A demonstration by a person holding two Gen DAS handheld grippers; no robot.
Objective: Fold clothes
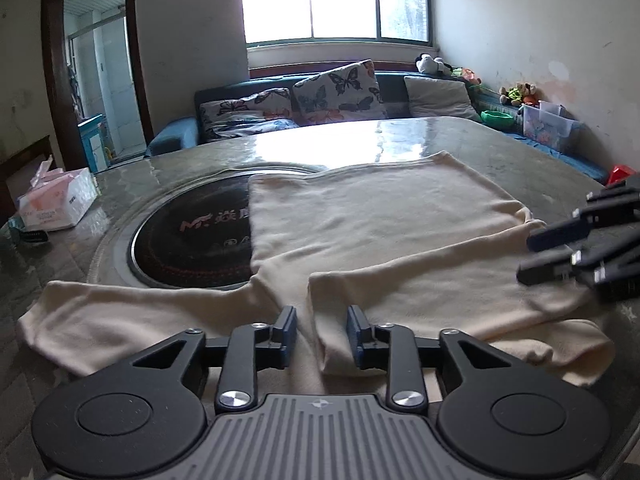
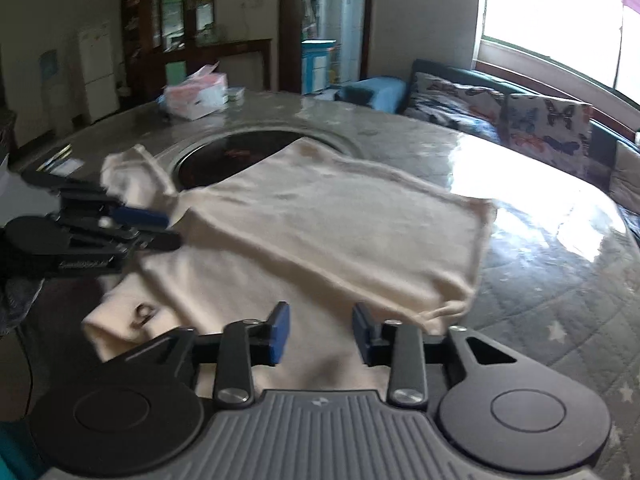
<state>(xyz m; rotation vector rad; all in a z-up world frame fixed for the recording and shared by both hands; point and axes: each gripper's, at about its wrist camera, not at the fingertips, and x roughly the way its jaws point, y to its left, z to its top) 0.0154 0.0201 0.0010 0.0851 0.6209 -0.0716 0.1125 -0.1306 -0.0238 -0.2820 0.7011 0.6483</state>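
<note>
Left claw (image 1: 322, 338) gapes over cream garment (image 1: 380, 216); tissue box (image 1: 56, 204) full.

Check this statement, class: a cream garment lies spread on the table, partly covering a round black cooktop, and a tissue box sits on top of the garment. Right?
Wrong in one respect: the tissue box sits on the bare table, apart from the cream garment, as the left wrist view shows. The rest holds.
</note>
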